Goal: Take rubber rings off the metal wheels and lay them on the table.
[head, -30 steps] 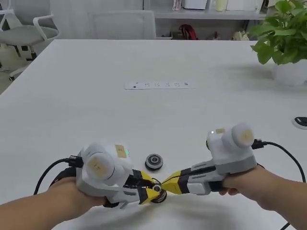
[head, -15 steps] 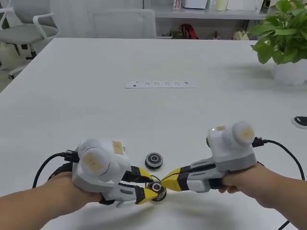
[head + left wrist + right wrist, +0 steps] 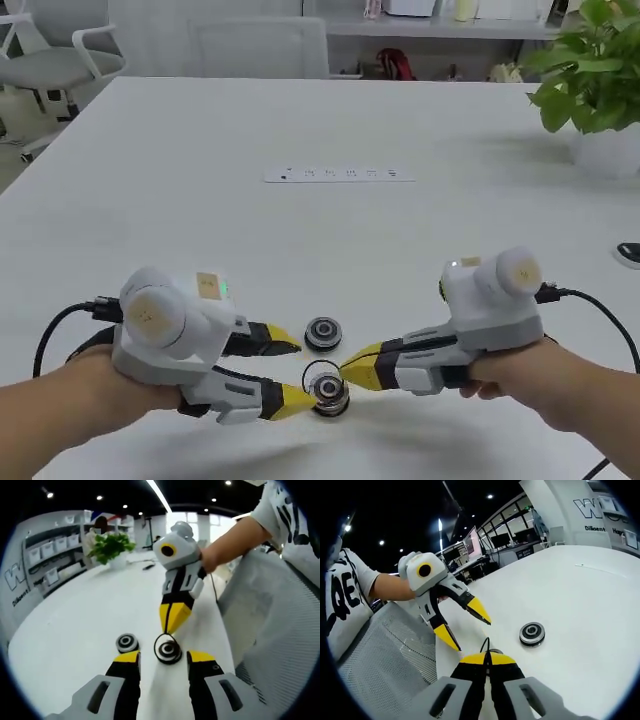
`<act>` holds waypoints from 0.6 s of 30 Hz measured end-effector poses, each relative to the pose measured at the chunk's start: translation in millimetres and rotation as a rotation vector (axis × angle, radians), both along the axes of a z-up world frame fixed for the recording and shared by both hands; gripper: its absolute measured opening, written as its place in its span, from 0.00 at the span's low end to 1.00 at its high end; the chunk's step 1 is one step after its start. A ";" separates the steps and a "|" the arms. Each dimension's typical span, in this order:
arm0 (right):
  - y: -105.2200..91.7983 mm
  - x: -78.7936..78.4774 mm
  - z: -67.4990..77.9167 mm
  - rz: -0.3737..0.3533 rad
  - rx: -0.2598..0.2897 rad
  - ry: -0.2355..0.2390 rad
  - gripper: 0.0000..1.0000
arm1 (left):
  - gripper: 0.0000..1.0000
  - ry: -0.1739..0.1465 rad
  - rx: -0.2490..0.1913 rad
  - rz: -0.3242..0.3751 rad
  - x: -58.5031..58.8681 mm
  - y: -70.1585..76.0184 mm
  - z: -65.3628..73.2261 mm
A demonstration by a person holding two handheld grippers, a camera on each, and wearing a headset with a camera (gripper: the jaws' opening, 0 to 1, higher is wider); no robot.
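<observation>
Currently, right gripper [image 3: 347,371] pinches a partly lifted rubber ring [image 3: 306,380] over its metal wheel [image 3: 331,397]. Left gripper [image 3: 290,372], at nine o'clock, gapes wide. Unclamped, the wheel could drag along.

Head view looks down; gripper views face inward, sharing the free wheel [image 3: 322,333]

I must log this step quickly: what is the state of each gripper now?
Left gripper: open.
Right gripper: closed on the rubber ring.

black ring [image 3: 306,381], white table [image 3: 300,240], green plant [image 3: 590,70]
</observation>
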State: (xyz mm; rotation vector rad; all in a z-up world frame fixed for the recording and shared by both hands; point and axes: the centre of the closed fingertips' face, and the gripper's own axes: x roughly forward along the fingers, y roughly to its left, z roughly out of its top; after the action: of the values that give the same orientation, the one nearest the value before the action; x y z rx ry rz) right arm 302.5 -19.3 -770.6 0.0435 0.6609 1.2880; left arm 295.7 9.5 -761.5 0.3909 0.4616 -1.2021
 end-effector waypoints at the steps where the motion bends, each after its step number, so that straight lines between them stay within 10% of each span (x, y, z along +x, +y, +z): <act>1: -0.1 0.3 0.1 -0.001 0.001 -0.001 0.00 | 0.39 0.000 -0.002 0.002 -0.2 1.7 1.1; 18: 4.2 -2.9 7.9 0.011 0.019 0.001 0.00 | 0.55 -0.005 -0.043 0.036 -8.6 24.3 14.3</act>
State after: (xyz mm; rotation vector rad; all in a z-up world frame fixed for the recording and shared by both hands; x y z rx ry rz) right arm 299.6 -15.1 -762.7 0.0563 0.6504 1.3053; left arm 287.1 33.8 -747.3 0.3472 0.4367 -1.1739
